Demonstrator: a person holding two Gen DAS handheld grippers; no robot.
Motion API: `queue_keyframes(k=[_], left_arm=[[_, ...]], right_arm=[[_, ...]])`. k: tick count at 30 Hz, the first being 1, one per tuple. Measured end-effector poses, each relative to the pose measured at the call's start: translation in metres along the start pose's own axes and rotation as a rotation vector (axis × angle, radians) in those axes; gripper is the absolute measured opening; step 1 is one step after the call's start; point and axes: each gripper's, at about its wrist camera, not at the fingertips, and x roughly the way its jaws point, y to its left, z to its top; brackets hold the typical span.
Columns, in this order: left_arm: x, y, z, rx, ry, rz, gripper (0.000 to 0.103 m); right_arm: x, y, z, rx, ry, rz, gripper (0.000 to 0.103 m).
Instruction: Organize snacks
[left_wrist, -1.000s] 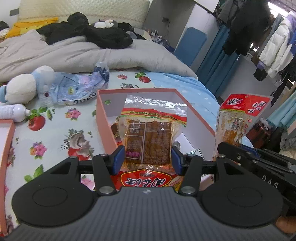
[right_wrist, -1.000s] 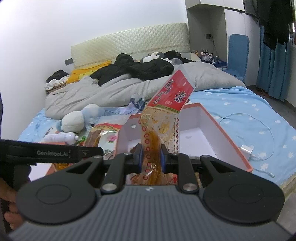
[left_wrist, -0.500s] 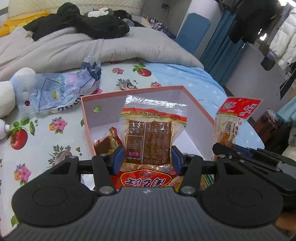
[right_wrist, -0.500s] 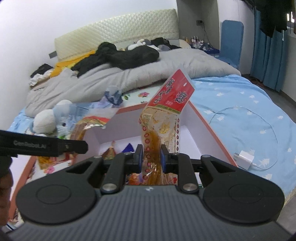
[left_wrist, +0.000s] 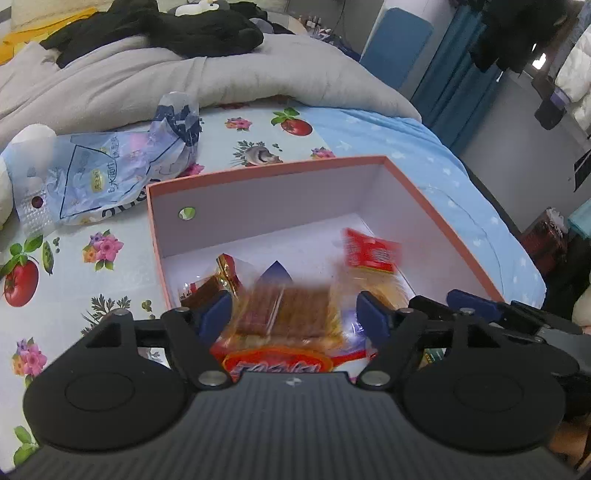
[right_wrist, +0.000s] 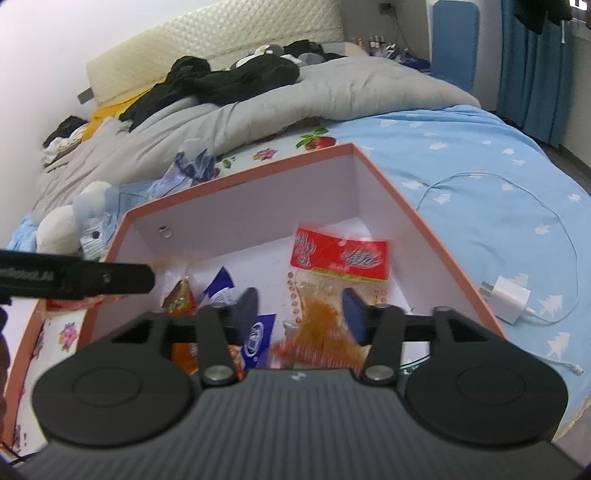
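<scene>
A pink box with a white inside lies open on the bed. My left gripper hangs over its near end, jaws opening. A blurred packet of brown snack slabs sits loose between them, and no pad presses on it. My right gripper is beside it over the same box, jaws also opening. Its red-topped packet of orange strips has tipped forward into the box, free of the pads. From the left wrist view that packet lies at the box's right. Small packets rest on the box floor.
A crumpled blue plastic bag and a white plush toy lie left of the box. A grey duvet with dark clothes fills the far bed. A white charger with its cable lies right of the box. Another pink rim shows at far left.
Both grippers came down closer over the box and their jaws spread apart. The brown packet and the red-topped packet left the pads and dropped forward into the box.
</scene>
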Motion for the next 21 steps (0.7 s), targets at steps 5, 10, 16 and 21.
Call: queue_keyframes(k=[5,10,16,21], left_arm=[[-0.02,-0.006,0.001,0.02,-0.03,0.0,0.078],[-0.056,-0.016,-0.002,0.037,-0.08,-0.002,0.078],[-0.111,-0.026,-0.018,0.056,-0.141,0.001,0.078],[-0.154,-0.029,-0.039,0.077,-0.179,0.0,0.078]], right_arm=[[-0.018,-0.001,-0.001,0.013,-0.022,0.009,0.057],[-0.053,0.005,0.002,0.009,-0.072,0.015,0.057],[-0.101,0.015,-0.002,0.007,-0.138,0.015,0.057],[-0.136,0.027,-0.013,0.008,-0.185,0.019,0.057]])
